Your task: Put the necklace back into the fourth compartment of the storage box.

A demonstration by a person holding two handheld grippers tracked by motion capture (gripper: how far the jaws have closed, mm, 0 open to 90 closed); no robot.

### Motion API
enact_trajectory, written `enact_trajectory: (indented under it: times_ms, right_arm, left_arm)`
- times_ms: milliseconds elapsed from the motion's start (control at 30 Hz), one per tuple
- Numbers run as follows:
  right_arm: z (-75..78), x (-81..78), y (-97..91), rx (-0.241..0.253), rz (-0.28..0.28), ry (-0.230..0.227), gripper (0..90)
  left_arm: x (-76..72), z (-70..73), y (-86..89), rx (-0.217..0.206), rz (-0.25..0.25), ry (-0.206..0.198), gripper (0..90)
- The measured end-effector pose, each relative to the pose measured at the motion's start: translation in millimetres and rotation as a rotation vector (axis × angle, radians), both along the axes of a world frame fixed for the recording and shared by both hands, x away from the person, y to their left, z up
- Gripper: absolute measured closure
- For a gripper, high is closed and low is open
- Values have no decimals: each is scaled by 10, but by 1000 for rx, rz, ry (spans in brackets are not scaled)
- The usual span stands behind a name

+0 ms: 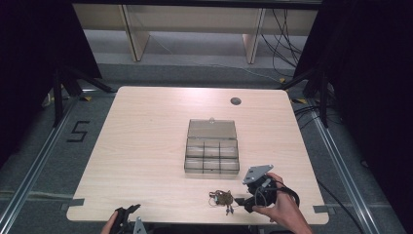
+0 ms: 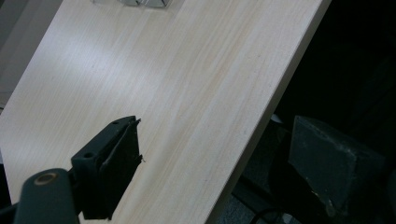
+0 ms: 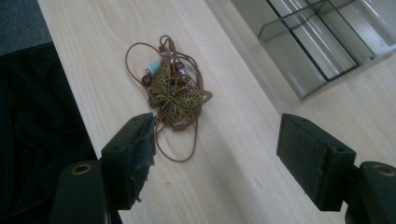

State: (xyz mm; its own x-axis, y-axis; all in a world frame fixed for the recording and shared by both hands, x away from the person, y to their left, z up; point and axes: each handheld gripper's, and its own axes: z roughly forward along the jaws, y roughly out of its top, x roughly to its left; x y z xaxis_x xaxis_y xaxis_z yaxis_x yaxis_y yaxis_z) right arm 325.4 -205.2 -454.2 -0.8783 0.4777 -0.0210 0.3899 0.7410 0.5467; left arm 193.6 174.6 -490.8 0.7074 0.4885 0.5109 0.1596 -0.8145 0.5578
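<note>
the right claw (image 3: 215,154) is held wide open and empty just before the butterfly necklace (image 3: 175,93), which lies on the desk (image 1: 146,146) near its front edge; its small beads are hard to make out. the left claw (image 2: 224,158) is cut off, open, empty.

Non-task items:
- Bench (image 1: 146,146): light wood top, rounded corners, under both tongs. Small dark round grommet (image 1: 235,101) near its far edge, well beyond the right tongs.
- Compartment box (image 1: 212,156): clear smoky plastic, lid (image 1: 212,128) open and leaning back, dividers inside, compartments look empty. Sits mid-bench, beyond the right tongs and slightly left of them; well apart from the left tongs, to their far right.
- Floor: grey, with a black "5" mark (image 1: 78,131) far left of the bench, beyond the left tongs.
- Metal rails (image 1: 34,165) run along both sides of the bench.
- Loose cables (image 1: 285,44) on the floor at far right, past the bench.
- Wooden frame legs (image 1: 134,34) at the back.
</note>
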Motion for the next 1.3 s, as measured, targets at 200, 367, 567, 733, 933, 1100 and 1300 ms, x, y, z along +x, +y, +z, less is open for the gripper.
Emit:
enact_trajectory:
  times_ms: [200,367,567,733,933,1100,1300]
  right_arm:
    - [26,94,106,-28,12,5,293]
    - [12,160,186,-33,71,18,321]
    - [-50,192,275,-71,127,49,341]
    - [-109,221,373,-106,142,84,342]
    - [-171,241,479,-134,170,108,353]
    - [-227,268,513,-153,177,144,353]
    - [-297,320,539,-160,202,154,383]
  left_arm:
    - [0,3,2,-6,-2,1,158]
    - [3,1,3,5,-2,3,158]
    - [-2,2,1,-8,-5,0,158]
    - [-1,1,1,-4,-3,0,158]
    - [2,-16,-3,-3,-8,7,158]
    - [3,-6,-4,18,-10,16,158]
    - [1,-17,-6,-3,-10,6,158]
